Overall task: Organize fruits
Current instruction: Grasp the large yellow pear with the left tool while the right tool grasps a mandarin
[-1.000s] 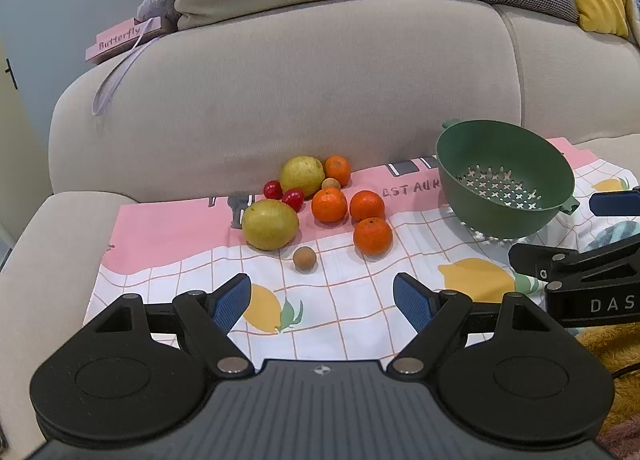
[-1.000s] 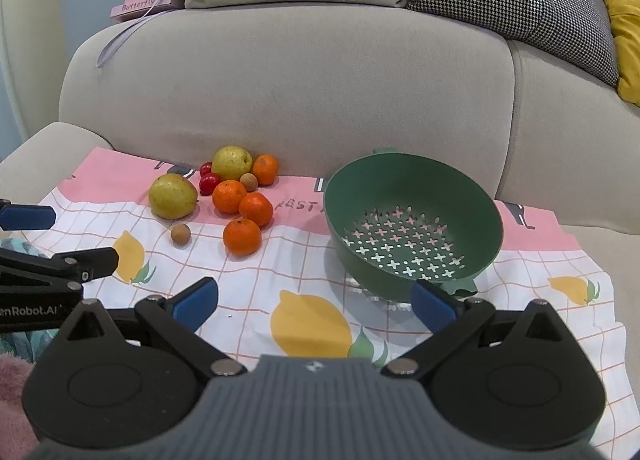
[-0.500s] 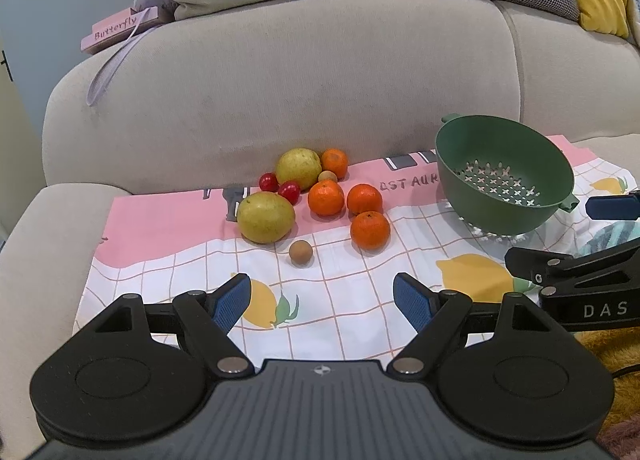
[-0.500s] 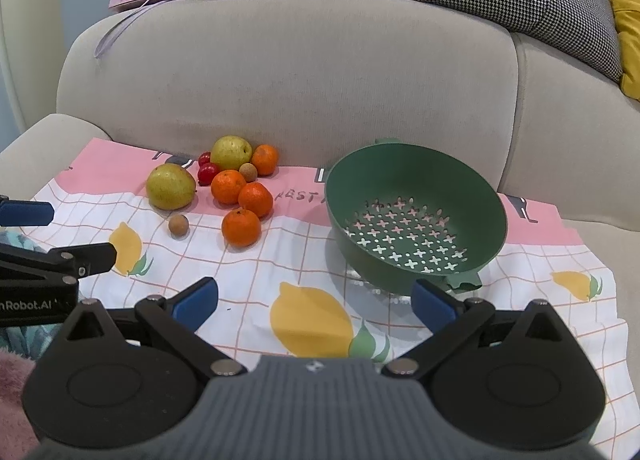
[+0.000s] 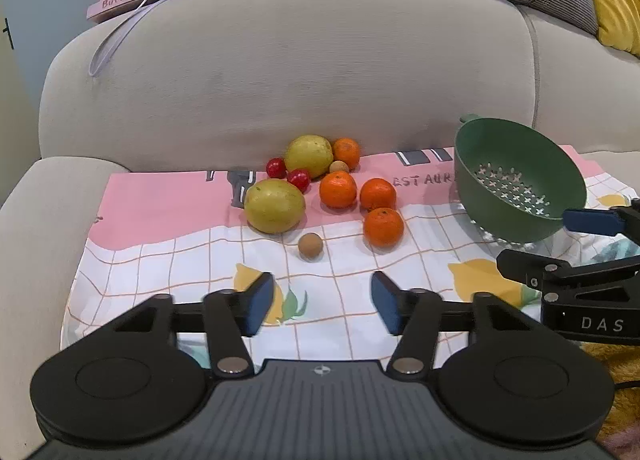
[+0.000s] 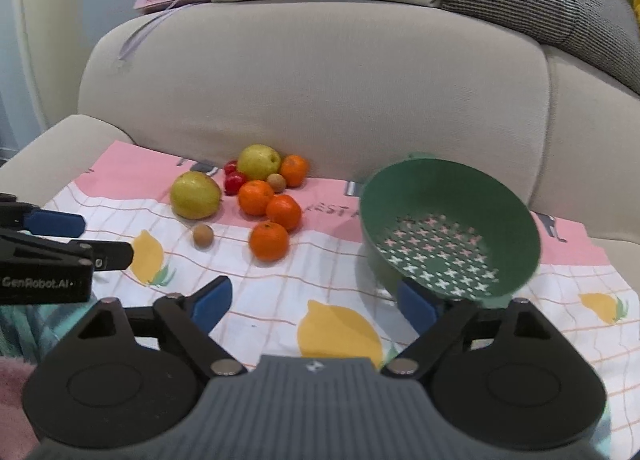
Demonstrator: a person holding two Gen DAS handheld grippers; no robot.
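Fruits (image 5: 338,189) are sitting bunched at the cloth's (image 5: 192,264) far edge, against the sofa back (image 5: 288,72).
Green colander (image 5: 520,180) is waiting empty rightward; left tool (image 5: 322,302) and right tool (image 6: 312,300) are hovering wide open, gripping nothing, over bare cloth.

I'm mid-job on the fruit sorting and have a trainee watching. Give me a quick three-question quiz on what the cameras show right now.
1. True or false: the green colander already holds fruit.
2. How many oranges lie on the cloth?
3. Multiple choice: the left tool is A) shut on a pear, B) open and holding nothing, C) inside the colander.

Key
1. False. Only its perforated bottom shows.
2. Four: three in a cluster, with one farther back beside the rear pear.
3. B. Its jaws stand apart above the cloth, short of the small brown fruit. The right tool is open too.
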